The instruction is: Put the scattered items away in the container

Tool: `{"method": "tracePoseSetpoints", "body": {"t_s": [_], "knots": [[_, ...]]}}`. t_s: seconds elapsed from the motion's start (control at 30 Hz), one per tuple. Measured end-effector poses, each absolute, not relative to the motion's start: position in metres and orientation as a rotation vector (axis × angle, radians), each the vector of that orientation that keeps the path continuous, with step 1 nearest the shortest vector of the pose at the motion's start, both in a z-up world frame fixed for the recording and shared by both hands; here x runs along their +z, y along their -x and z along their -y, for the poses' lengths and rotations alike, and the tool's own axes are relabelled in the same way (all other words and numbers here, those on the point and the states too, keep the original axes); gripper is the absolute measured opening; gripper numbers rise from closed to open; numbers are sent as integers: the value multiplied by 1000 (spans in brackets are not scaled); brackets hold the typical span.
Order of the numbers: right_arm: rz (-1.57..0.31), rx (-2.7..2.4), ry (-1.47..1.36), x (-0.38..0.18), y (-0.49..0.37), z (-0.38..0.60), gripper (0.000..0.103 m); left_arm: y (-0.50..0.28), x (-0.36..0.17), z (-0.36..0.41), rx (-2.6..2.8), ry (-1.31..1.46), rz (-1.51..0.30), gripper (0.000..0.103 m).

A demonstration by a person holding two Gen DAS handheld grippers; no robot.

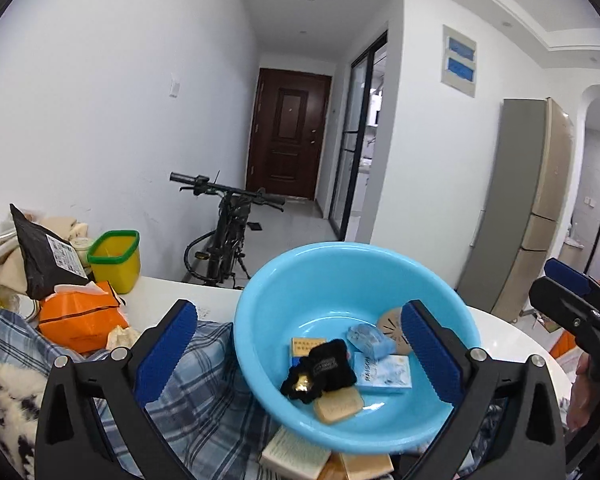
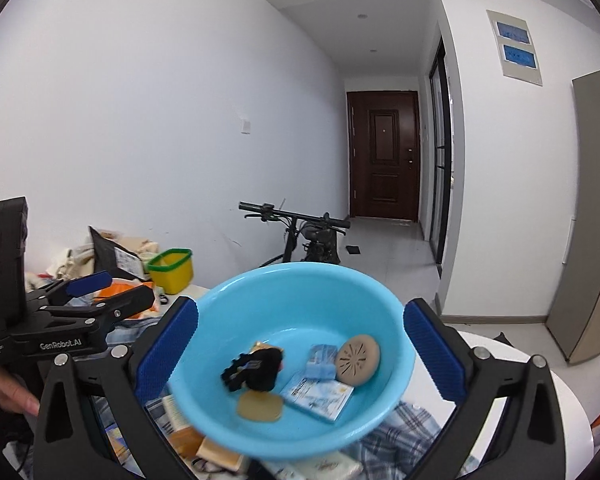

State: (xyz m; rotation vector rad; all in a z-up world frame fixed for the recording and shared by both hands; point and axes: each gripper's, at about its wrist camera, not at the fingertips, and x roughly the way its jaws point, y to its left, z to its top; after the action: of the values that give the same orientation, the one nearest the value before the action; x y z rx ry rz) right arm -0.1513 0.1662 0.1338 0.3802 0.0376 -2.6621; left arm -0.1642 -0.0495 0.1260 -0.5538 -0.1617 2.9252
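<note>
A light blue basin (image 1: 260, 320) (image 2: 380, 300) stands on a plaid cloth (image 1: 204, 400) on the white table. In it lie a black pouch (image 1: 332, 362) (image 2: 262, 368), a tan soap bar (image 1: 338, 404) (image 2: 260, 407), a pale blue box (image 1: 384, 374) (image 2: 318, 394), a clear blue packet (image 1: 368, 338), a yellow card (image 1: 306, 346) and a round tan disc (image 2: 358, 358). My left gripper (image 1: 300, 356) is open and empty, near the basin. My right gripper (image 2: 300, 356) is open and empty before the basin. Flat boxes (image 1: 296, 454) (image 2: 188, 428) lie under the basin's near rim.
An orange tissue pack (image 1: 80, 320), a black bag (image 1: 44, 256) and a yellow tub with green rim (image 1: 114, 260) (image 2: 172, 266) sit at the table's left. A bicycle (image 1: 224, 232) stands behind the table. A fridge (image 1: 532, 208) stands at the right.
</note>
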Motion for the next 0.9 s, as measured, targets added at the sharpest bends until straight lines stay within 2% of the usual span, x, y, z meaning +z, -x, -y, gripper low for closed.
{"method": "tracePoseSetpoints", "body": {"t_s": [0.27,0.53,0.67,0.9], "knots": [[-5,-2705,-354,136,103,-193,103,102,140,43,2860,476,147,103],[-58,-2736,-327,136,85,-195,103,89,146,34,2852,441,125,103],[-86,-2724,-318,133,76,-193,103,90,137,34,2842,488,129,103],[-35,-2675,-537,103,82,-196,103,93,101,30,2802,714,85,103]]}}
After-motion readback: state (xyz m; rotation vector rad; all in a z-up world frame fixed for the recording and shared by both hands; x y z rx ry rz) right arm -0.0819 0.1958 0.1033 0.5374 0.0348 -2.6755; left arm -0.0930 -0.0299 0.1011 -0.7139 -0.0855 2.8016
